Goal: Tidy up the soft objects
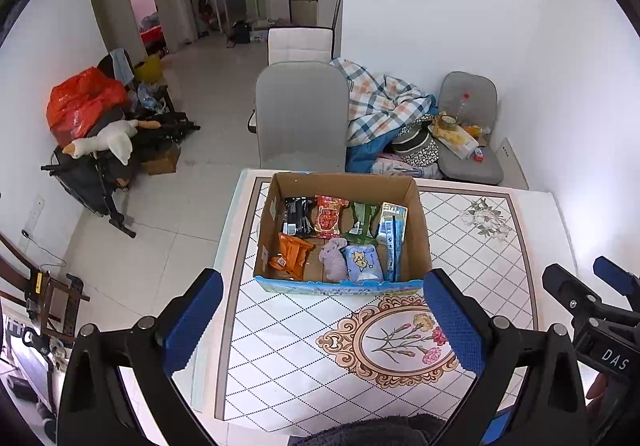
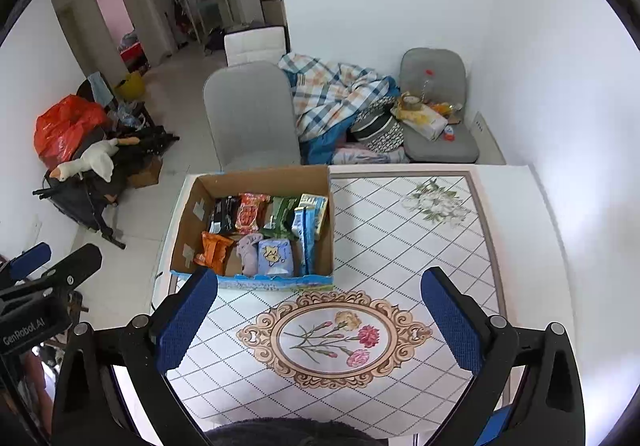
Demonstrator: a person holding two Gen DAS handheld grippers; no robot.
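A cardboard box (image 1: 420, 230) stands on the patterned table (image 1: 304, 350). Inside lie several soft packets: black (image 1: 298, 216), red (image 1: 330, 216), green (image 1: 364, 222), orange (image 1: 290, 254), a lilac cloth (image 1: 335, 260), a blue tissue pack (image 1: 362, 262) and a long blue packet (image 1: 394, 242). My left gripper (image 1: 324, 322) is open and empty, held above the table in front of the box. My right gripper (image 2: 320, 322) is open and empty, to the right of the box (image 2: 184, 222); it also shows in the left wrist view (image 1: 588, 282).
A grey chair (image 1: 300, 114) stands behind the table's far edge. Bedding (image 1: 380, 106) and a grey seat (image 1: 468, 142) with clutter lie at the back right by the wall. Bags and a plush goose (image 1: 104, 142) sit at the left on the floor.
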